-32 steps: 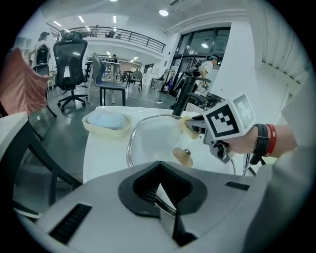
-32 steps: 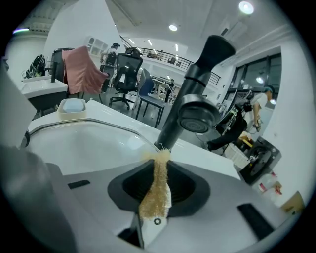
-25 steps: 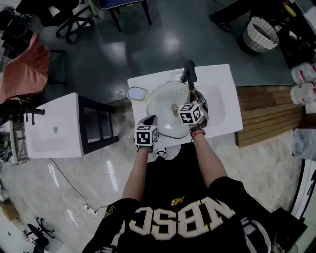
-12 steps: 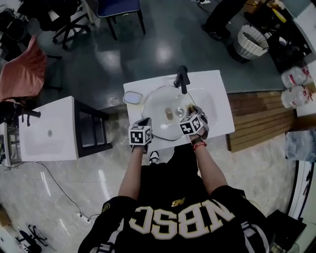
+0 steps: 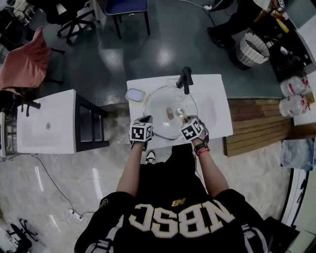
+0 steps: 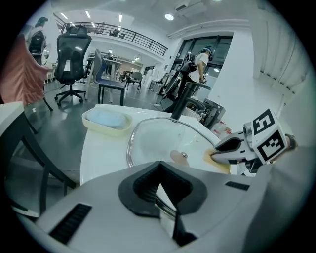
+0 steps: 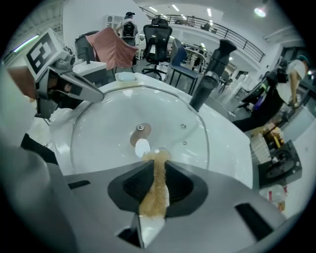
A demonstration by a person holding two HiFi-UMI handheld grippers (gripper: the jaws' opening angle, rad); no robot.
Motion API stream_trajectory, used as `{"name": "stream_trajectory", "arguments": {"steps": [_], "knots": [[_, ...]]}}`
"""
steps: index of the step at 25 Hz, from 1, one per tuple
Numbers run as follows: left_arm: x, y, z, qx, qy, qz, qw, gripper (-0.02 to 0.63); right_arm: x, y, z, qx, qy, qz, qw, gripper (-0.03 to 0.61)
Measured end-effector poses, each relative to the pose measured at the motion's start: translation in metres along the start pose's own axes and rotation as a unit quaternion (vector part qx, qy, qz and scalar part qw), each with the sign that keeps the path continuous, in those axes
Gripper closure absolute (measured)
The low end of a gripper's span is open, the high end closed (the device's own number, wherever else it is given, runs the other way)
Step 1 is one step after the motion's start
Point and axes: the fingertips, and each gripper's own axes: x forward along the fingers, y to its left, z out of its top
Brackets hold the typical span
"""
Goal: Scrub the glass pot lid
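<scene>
The round glass pot lid (image 5: 163,101) lies over the basin of the white sink (image 5: 217,106), its brown knob plate (image 7: 138,134) near the middle. My left gripper (image 5: 147,119) is shut on the lid's near-left rim; the metal rim (image 6: 129,148) runs between its jaws. My right gripper (image 5: 184,117) is shut on a tan scrub sponge (image 7: 156,184), whose tip presses on the glass just beside the knob. In the left gripper view the right gripper (image 6: 222,150) and the sponge (image 6: 218,162) show at the lid's right. The left gripper (image 7: 86,91) appears at upper left in the right gripper view.
A black faucet (image 5: 185,77) rises at the sink's far edge. A pale soap dish (image 5: 135,94) with a blue bar sits on the sink's left corner. A second white sink unit (image 5: 44,123) stands to the left. Chairs (image 5: 123,7) and a bin (image 5: 254,48) stand beyond.
My right gripper has drawn the sponge back across the glass, from near the faucet toward the lid's middle and near side. The left gripper has kept its hold on the rim.
</scene>
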Motion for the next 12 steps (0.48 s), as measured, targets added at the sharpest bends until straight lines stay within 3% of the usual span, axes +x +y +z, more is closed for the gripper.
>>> {"name": "stream_trajectory", "arguments": {"steps": [4, 12], "knots": [[-0.002, 0.000, 0.000, 0.002, 0.000, 0.004, 1.0000, 0.601, -0.004, 0.025, 0.002, -0.030, 0.004, 0.027, 0.999, 0.508], [-0.002, 0.000, 0.002, 0.001, -0.004, 0.005, 1.0000, 0.601, -0.011, 0.063, 0.013, -0.029, -0.011, 0.118, 0.993, 0.509]]}}
